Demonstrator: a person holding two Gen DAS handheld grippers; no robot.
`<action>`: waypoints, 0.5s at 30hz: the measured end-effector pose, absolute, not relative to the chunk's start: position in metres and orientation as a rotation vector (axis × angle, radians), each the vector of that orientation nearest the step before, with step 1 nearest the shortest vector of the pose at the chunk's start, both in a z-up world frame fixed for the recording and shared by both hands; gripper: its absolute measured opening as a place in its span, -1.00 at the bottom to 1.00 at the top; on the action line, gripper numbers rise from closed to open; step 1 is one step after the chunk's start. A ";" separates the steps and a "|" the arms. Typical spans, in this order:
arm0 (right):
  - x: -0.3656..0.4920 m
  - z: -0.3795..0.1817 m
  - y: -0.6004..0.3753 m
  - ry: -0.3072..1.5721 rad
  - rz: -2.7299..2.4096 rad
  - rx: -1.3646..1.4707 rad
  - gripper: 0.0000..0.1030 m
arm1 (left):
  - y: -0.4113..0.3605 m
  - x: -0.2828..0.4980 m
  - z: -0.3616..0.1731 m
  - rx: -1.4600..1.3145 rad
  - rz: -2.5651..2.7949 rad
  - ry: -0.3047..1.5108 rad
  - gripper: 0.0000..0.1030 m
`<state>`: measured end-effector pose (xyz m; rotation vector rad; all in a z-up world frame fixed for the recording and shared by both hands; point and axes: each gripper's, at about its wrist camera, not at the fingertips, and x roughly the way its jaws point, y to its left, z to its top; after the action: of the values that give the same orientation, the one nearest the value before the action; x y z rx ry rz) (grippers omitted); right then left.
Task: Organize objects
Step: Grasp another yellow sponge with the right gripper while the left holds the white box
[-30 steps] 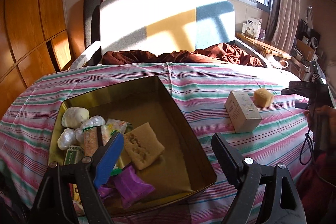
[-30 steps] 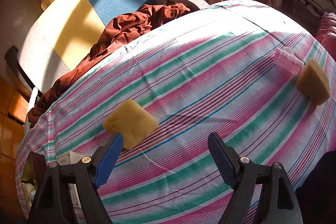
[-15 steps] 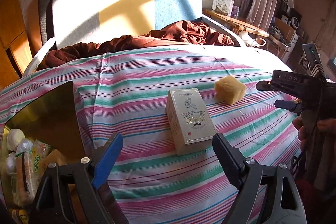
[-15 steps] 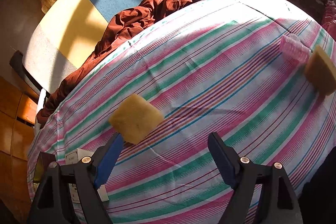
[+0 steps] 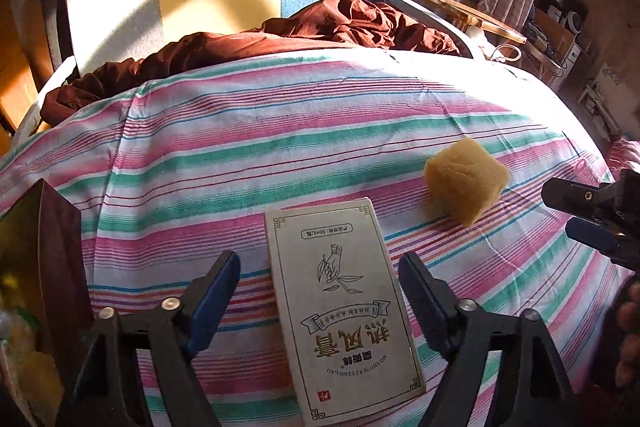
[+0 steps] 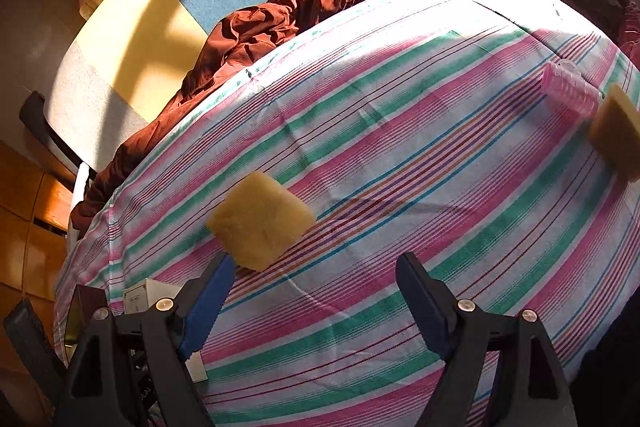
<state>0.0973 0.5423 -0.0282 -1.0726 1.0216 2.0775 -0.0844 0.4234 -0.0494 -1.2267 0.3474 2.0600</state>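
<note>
Now: L gripper (image 5: 320, 281) wide open, straddling cream carton (image 5: 342, 311) flat on striped cloth (image 5: 248, 155), fingers apart from carton's sides. Yellow sponge cube (image 5: 466, 181) at 2 o'clock of carton, near, not touching. Gold tin (image 5: 38, 251) at 9 o'clock, frame edge. R gripper (image 6: 312, 285) also open, nothing betw. fingers; same sponge cube (image 6: 260, 221) just past its L fingertip. Pink roller (image 6: 570, 91) and 2nd sponge (image 6: 618, 131) at 2 o'clock, touching or nearly.
</note>
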 end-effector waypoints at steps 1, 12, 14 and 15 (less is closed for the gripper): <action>0.097 -0.028 0.542 1.021 2.077 -1.074 0.63 | 0.421 -0.086 -0.055 -1.263 2.044 0.321 0.13; 0.089 -0.031 0.537 0.964 2.082 -1.127 0.63 | 0.357 -0.003 -0.054 -1.062 2.078 0.321 0.02; 0.086 -0.032 0.534 0.943 2.087 -1.142 0.63 | 0.345 0.015 -0.056 -1.021 2.083 0.337 0.01; 0.085 -0.032 0.533 0.930 2.090 -1.149 0.63 | 0.343 0.022 -0.058 -0.994 2.089 0.350 0.00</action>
<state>0.0850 0.5326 -0.0320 -1.1486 0.9301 2.0897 0.0220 0.3428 -0.0582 -0.9944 0.3502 2.0888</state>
